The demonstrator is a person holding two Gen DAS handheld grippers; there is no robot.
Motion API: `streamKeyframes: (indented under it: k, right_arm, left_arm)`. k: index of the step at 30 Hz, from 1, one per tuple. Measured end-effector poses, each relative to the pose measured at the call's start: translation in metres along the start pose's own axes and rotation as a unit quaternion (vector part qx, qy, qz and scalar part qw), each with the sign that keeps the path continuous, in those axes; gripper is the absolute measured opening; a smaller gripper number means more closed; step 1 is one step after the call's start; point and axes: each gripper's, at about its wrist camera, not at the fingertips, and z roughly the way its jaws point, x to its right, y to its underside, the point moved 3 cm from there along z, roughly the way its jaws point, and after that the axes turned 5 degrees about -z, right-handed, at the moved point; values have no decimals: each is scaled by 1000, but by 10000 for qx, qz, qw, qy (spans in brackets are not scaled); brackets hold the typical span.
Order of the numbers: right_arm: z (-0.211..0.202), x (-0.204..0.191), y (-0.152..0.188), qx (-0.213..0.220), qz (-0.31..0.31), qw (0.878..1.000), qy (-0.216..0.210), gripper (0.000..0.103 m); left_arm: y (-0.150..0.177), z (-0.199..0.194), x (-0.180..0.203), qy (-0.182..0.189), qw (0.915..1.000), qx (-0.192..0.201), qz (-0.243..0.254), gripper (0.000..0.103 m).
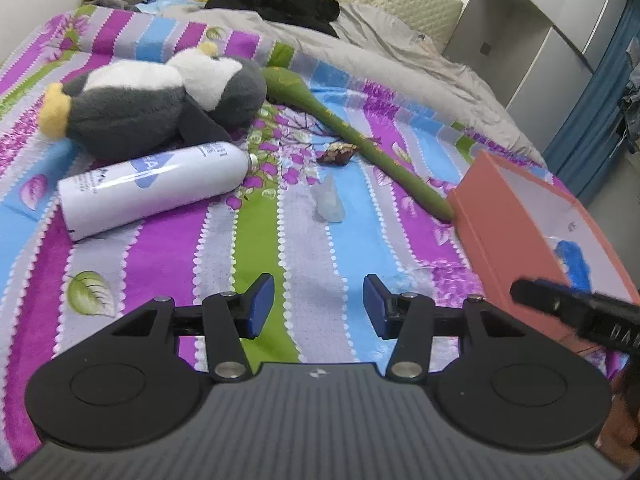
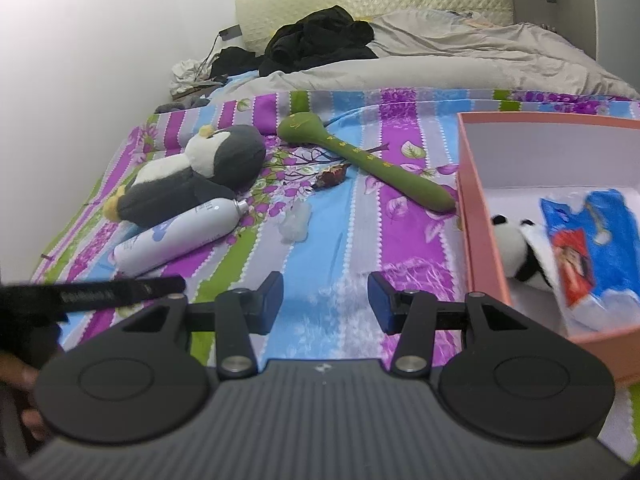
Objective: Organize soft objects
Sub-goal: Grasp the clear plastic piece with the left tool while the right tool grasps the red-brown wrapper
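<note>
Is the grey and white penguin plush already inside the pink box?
No, the penguin plush lies on the striped bedsheet beside the white bottle, apart from the pink box.

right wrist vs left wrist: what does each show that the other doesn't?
Only right wrist: the salmon-pink cardboard box's inside, holding a small black-and-white plush panda and a blue plastic packet.

Only left wrist: the grey wardrobe and blue curtain; the box shows mostly its outer wall.

Both: the grey-and-white plush penguin, white spray can, long green plush-looking club, clear crumpled wrapper, striped floral bedsheet, and an open, empty claw.
</note>
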Motion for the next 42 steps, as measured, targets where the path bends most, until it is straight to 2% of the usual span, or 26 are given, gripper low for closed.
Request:
streamKeyframes:
  k: [3, 11, 18, 20, 25, 28, 34, 36, 38, 39, 42]
  right_arm:
    - [21, 0, -7, -21, -43, 10000, -45, 50]
    - [84, 3, -21, -243, -114, 9995, -168, 50]
    - [136, 9, -42, -280, -26, 9995, -162, 50]
    - [151, 11, -51, -228, 48, 9996, -161, 50]
    - [187, 15, -69, -132, 136, 9998, -109, 50]
    - [208, 20, -74, -164, 349, 9992, -111, 50]
    - [249, 24, -81, -208, 357, 9991, -18, 50]
    - [262, 27, -83, -200, 410, 9990, 11, 50]
    - [274, 30, -84, -208, 456, 9987, 4, 50]
    - [279, 30, -85, -202, 450, 9988, -15, 50]
    - [292, 29, -85, -141, 399, 9991, -80, 50]
  left_arm:
    - [0, 22, -3, -74, 9999, -80, 38, 55]
    - [-8, 77, -7, 147, 9998, -65, -126, 56]
    - [-31, 121, -9, 443, 9984, 94, -330, 57]
    - [-38, 134, -10, 427, 9984, 133, -353, 56]
    - [-49, 158, -14, 591, 9970, 167, -480, 56]
    - [-52, 173, -17, 684, 9953, 119, -672, 56]
    - [-57, 190, -20, 968, 9916, 195, -837, 55]
    - [-58, 194, -21, 1009, 9913, 219, -817, 43]
    - [-58, 197, -21, 997, 9916, 231, -784, 36]
    - [-57, 198, -21, 1029, 9913, 219, -795, 29]
    - [-57, 200, -21, 1199, 9892, 155, -823, 23]
